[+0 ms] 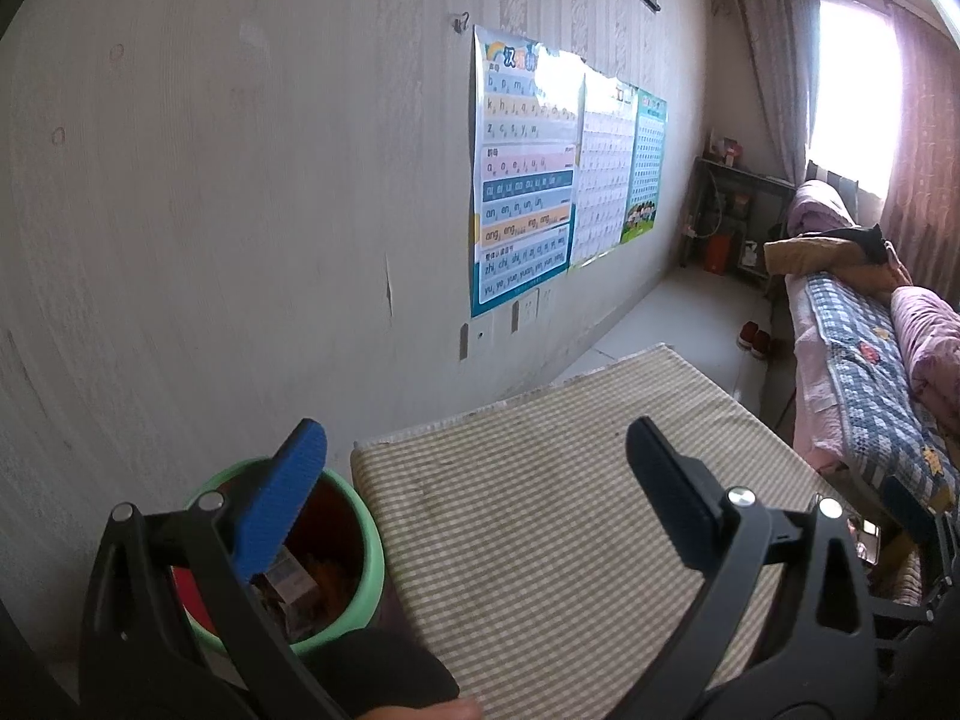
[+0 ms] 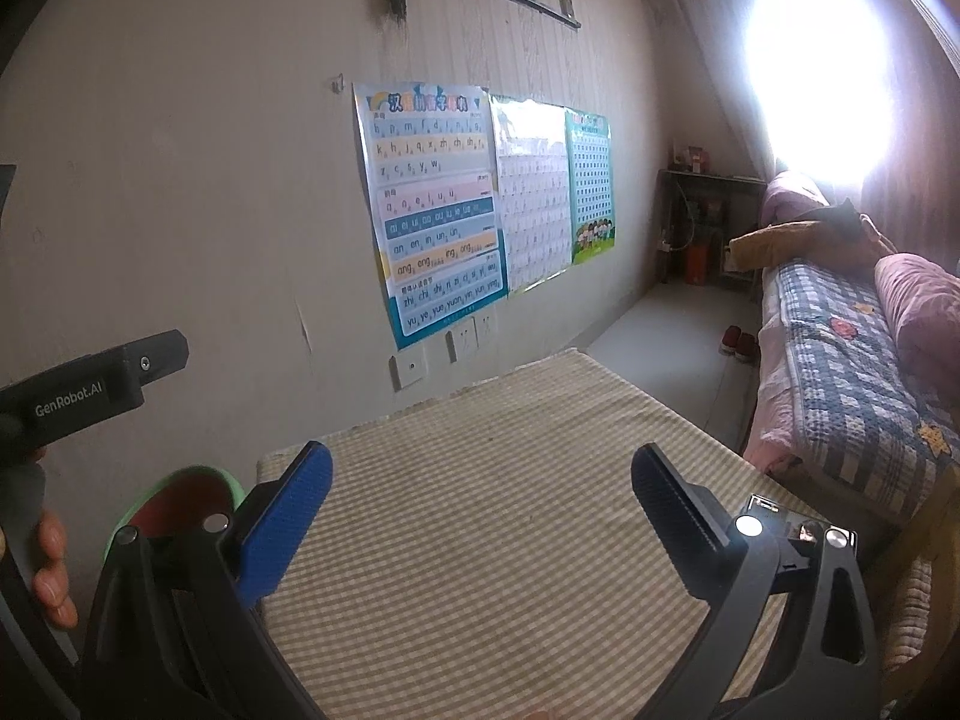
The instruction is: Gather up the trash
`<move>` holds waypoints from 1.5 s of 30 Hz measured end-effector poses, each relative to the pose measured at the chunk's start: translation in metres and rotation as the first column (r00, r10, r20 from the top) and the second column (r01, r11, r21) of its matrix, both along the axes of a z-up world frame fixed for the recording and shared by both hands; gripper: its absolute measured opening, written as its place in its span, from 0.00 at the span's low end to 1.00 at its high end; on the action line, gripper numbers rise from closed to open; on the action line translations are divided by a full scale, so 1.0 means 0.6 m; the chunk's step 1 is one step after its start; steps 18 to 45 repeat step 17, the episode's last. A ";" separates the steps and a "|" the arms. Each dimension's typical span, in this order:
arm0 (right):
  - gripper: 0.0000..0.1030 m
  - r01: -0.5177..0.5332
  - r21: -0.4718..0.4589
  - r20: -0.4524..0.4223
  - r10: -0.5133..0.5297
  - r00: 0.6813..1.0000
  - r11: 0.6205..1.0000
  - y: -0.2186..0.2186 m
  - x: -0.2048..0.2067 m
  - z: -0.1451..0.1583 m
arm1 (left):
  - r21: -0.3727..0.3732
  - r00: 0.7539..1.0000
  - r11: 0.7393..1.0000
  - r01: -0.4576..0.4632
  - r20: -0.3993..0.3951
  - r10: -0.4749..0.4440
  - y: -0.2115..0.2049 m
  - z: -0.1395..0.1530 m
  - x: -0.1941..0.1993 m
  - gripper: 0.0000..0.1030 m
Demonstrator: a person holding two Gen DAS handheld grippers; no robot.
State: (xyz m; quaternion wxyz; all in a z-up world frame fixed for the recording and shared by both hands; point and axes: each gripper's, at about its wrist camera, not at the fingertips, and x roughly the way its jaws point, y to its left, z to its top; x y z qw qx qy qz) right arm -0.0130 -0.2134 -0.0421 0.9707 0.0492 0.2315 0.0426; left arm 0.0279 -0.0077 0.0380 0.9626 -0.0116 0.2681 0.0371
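Observation:
A green-rimmed trash bin (image 1: 372, 564) with a red liner stands on the floor between the wall and the table. Inside it lie a small printed carton (image 1: 294, 585) and other scraps. My left gripper (image 1: 480, 468) is open and holds nothing; its blue left finger (image 1: 282, 504) hangs over the bin's mouth. In the right wrist view my right gripper (image 2: 483, 492) is open and empty above the checked tablecloth (image 2: 498, 516). The bin's rim (image 2: 180, 474) shows at the lower left there. The left gripper's black body (image 2: 90, 390) and the hand holding it (image 2: 51, 564) are at the far left.
The checked table (image 1: 570, 510) stands against a wall with learning posters (image 1: 528, 174). A bed with a blue plaid quilt (image 1: 864, 372) and pink bedding lies to the right. Red shoes (image 1: 755, 339) sit on the floor beside it. A dark shelf (image 1: 738, 210) stands under the bright window.

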 end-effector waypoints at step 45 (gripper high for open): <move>0.94 0.261 -0.041 -0.403 -0.255 0.879 0.964 -0.107 0.175 -0.205 | -0.109 0.949 0.993 -0.053 -0.315 0.016 0.107 -0.187 0.017 0.95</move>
